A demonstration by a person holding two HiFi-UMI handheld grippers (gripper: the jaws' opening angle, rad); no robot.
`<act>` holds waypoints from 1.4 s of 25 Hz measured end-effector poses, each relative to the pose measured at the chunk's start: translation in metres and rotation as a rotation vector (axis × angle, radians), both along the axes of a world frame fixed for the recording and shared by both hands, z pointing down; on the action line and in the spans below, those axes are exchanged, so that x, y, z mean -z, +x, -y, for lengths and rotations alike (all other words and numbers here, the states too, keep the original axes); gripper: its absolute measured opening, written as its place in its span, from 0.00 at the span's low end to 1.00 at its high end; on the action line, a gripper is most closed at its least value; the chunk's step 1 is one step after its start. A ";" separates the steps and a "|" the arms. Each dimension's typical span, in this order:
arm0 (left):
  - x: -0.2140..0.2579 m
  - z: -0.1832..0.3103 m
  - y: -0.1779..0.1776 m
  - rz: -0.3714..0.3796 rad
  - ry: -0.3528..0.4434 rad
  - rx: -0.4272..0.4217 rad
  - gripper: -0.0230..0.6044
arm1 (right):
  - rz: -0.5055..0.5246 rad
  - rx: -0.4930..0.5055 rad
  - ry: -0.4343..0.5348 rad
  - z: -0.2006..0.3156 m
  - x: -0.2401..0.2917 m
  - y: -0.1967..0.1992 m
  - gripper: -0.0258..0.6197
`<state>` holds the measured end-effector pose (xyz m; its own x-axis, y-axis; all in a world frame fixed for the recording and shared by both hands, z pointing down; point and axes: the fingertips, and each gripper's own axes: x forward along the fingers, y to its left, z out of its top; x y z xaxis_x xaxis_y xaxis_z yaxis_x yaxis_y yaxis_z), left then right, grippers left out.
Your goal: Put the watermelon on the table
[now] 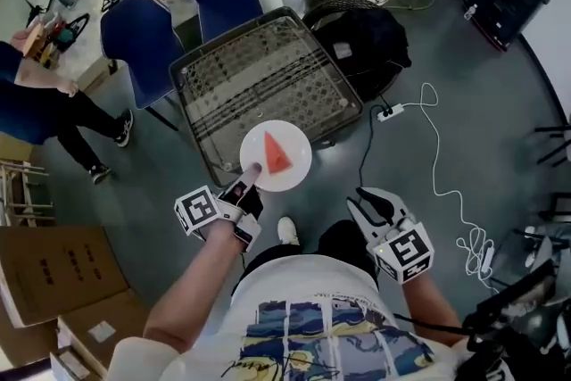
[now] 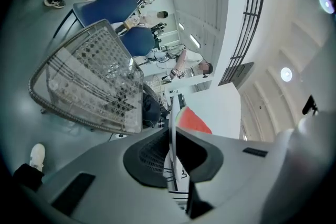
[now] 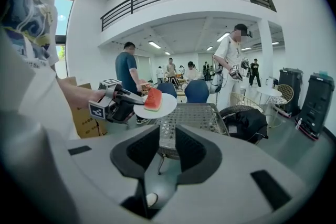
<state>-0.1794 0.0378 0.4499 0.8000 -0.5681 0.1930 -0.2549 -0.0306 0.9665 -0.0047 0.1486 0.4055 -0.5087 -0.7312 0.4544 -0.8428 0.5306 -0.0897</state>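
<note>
Because the watermelon slice point(image 1: 277, 153) lies loose on a smooth white plate point(image 1: 299, 138), I judge it wet, soft and apt to slide, so the plate needs carrying level. The left gripper point(image 1: 252, 174) is clamped on the plate's thin rim, a one-sided hold. The plate hangs above the near edge of the wire mesh table point(image 1: 259, 71). The right gripper point(image 1: 364, 202) stands open and empty

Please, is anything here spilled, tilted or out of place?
Nothing is spilled. The plate is pinched only at its rim by the left claw, yet sits roughly level with the watermelon on it. A white cable lies loose on the floor.
</note>
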 end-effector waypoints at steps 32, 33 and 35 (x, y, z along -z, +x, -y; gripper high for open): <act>-0.261 0.419 0.144 0.093 -0.141 0.221 0.08 | -0.005 0.289 -0.280 0.357 -0.107 0.149 0.16; -0.269 0.428 0.147 0.099 -0.148 0.217 0.08 | -0.003 0.287 -0.292 0.363 -0.111 0.152 0.16; -0.282 0.441 0.153 0.110 -0.164 0.215 0.08 | 0.000 0.281 -0.310 0.371 -0.120 0.157 0.16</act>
<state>-0.0269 -0.4037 0.7324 0.6341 -0.6762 0.3752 -0.3423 0.1897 0.9203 0.1525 -0.2228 0.5251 -0.6690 -0.3925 0.6312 -0.6693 0.6876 -0.2817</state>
